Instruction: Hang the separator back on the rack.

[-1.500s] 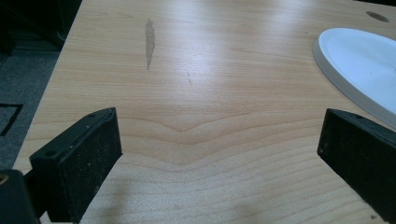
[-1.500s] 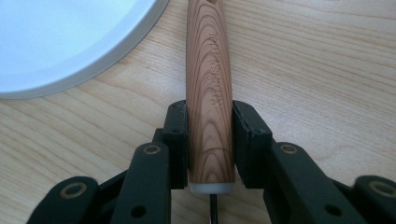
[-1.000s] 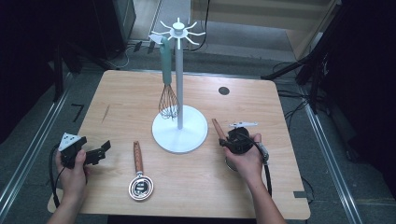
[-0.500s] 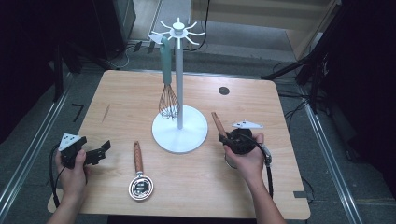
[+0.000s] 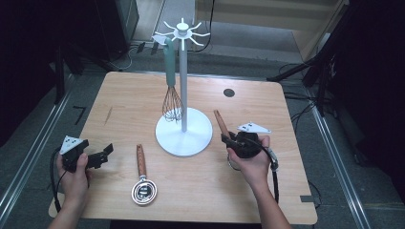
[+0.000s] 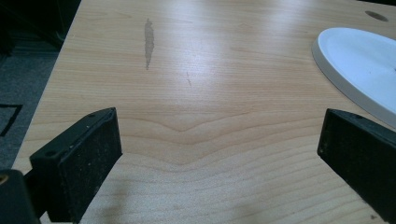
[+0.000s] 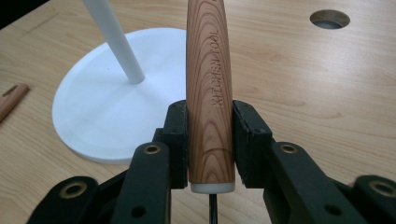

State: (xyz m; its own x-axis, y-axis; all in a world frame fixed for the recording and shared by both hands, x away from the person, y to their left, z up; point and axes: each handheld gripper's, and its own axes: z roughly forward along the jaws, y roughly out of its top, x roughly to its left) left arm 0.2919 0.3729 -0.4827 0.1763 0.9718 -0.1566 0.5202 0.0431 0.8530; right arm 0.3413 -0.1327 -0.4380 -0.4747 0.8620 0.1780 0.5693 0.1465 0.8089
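Observation:
My right gripper [image 5: 228,139] [image 7: 210,140] is shut on the wooden handle [image 7: 208,84] [image 5: 220,121] of a kitchen tool, which points up and away toward the white stand; the tool's metal end is hidden under the hand. The white rack stand [image 5: 183,129] has a round base [image 7: 107,98] and a post, with a green-handled whisk [image 5: 170,86] hanging from its top hooks. A second wooden-handled tool with a round metal head [image 5: 143,186] lies flat on the table between the hands. My left gripper [image 5: 98,155] [image 6: 215,154] rests open at the table's left, nothing between its jaws.
The wooden table [image 5: 119,100] has a dark streak [image 6: 148,39] at the left and a round cable hole [image 5: 229,92] at the back right. Dark floor, rails and cables surround it. The stand's base [image 6: 369,65] lies right of the left gripper.

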